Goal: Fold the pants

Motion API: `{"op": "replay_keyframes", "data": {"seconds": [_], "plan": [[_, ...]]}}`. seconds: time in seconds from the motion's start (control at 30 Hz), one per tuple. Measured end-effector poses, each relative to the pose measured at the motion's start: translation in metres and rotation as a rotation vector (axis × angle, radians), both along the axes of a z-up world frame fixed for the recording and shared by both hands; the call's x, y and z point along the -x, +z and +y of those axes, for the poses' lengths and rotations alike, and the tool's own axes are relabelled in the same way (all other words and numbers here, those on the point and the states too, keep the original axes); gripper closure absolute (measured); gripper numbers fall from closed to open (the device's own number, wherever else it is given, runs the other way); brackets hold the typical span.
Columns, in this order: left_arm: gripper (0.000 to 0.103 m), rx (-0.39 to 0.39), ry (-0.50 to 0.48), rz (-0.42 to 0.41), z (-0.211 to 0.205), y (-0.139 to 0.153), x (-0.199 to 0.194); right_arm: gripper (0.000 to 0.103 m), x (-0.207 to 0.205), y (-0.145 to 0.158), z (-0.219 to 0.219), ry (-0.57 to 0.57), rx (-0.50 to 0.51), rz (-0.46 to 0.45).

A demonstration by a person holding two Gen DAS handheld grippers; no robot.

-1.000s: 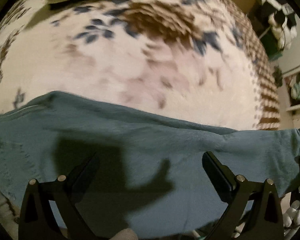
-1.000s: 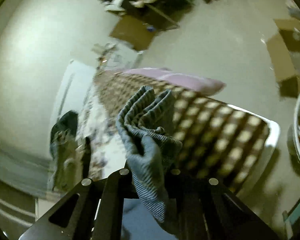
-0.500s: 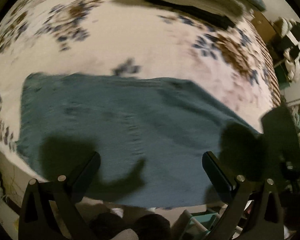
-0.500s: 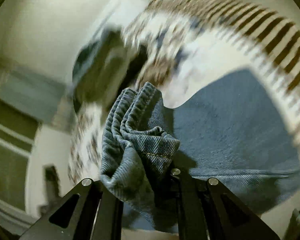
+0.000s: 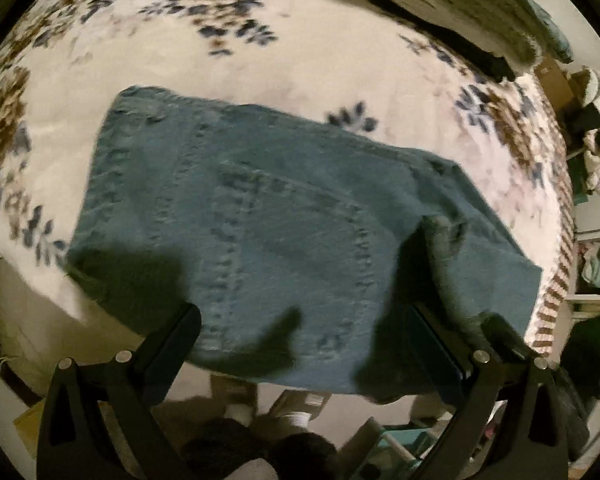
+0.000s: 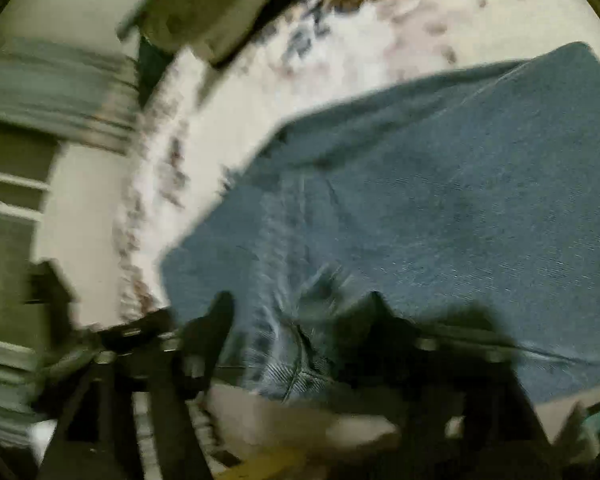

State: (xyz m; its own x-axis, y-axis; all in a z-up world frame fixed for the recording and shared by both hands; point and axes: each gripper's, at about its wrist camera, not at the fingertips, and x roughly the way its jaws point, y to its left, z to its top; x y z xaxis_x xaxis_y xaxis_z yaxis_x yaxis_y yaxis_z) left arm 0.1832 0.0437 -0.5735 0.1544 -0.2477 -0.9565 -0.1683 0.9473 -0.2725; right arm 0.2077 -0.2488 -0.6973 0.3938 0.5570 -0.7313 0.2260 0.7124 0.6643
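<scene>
The blue denim pants lie folded on a floral bedspread, waistband end to the left, a back pocket facing up. My left gripper is open and empty, just above the pants' near edge. In the right wrist view the pants fill the frame, with the leg end folded over onto the upper part. My right gripper is blurred by motion; its fingers stand apart with a denim seam lying between them, and no cloth is bunched in them.
A stack of folded cloth lies at the bed's far right; it also shows in the right wrist view. The bed's near edge runs just under both grippers, with floor clutter below. Shelves with clothes stand at the right.
My right gripper swung the bunched leg end over onto the rest of the pants and let it go, its fingers now apart. My left gripper drew back, so the whole folded pants show.
</scene>
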Motion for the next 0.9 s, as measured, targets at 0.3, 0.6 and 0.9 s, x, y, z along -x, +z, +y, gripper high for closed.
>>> {"op": "replay_keyframes", "data": {"seconds": [0.3,0.6,0.9], "plan": [[0.0,0.079,-0.061,0.009,-0.068,-0.043,-0.03,0.028,0.036,0.004,-0.072,-0.193,0.187,0.159],[0.079,-0.001,-0.244,-0.114,-0.124,-0.052,-0.039,0.028,0.044,-0.011,-0.109,-0.325,0.266,0.217],[0.086,0.078,-0.196,-0.163,-0.087,-0.033,-0.048,0.028,0.041,-0.009,-0.101,-0.309,0.372,0.268]]}}
